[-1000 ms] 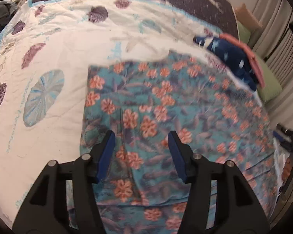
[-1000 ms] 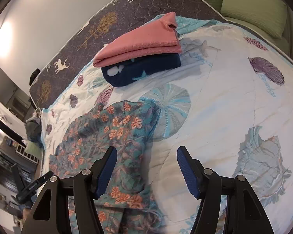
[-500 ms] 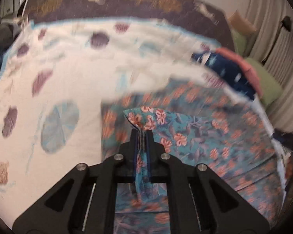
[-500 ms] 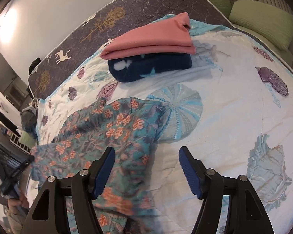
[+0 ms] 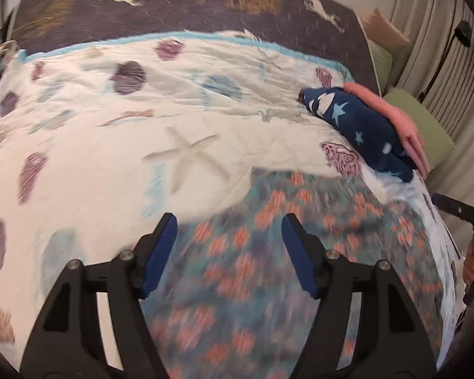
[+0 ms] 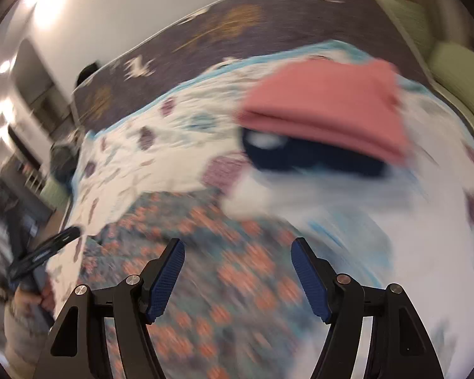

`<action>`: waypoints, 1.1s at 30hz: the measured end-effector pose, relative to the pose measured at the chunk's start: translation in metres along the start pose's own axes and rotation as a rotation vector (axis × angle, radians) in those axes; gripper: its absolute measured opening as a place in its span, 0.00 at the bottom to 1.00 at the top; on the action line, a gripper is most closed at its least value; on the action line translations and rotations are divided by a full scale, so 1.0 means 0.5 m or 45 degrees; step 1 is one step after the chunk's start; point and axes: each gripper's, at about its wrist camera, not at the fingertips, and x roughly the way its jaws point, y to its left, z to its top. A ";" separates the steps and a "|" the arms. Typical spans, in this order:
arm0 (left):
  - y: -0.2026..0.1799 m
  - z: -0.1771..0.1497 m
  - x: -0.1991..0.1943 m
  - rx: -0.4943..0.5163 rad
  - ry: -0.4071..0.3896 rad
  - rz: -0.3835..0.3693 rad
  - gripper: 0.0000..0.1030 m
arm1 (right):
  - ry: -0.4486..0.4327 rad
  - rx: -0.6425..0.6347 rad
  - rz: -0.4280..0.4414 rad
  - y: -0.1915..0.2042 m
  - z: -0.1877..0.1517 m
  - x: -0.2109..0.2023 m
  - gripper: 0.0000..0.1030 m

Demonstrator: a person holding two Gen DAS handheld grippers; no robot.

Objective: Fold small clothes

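Note:
A teal garment with orange flowers lies spread on the bed quilt, blurred by motion. My left gripper hangs over its near left part with its jaws opening; nothing is pinched between the blue pads. In the right wrist view the same garment fills the lower middle, and my right gripper stands open above it with nothing held. The other gripper shows at each view's edge: the right gripper and the left gripper.
A folded pink cloth rests on a folded navy star-print cloth beyond the garment. The seashell-patterned quilt stretches to the left. A dark deer-print board backs the bed, with green pillows and curtains to the right.
Half a second ago my left gripper was shut on a raised fold of the floral garment; it has let go and stands open. Both grippers have lifted and shifted, blurring the views.

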 end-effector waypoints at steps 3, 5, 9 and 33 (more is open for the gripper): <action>-0.023 0.031 0.091 0.016 0.139 -0.044 0.67 | 0.138 -0.099 0.043 0.054 0.063 0.097 0.66; -0.038 0.035 0.135 0.049 0.192 -0.021 0.67 | 0.195 -0.121 0.019 0.067 0.082 0.146 0.64; -0.052 0.028 0.176 0.106 0.216 -0.041 0.67 | 0.312 -0.117 -0.030 0.067 0.093 0.236 0.64; 0.023 0.044 0.061 0.056 -0.104 0.025 0.32 | 0.125 -0.142 -0.224 0.057 0.130 0.214 0.22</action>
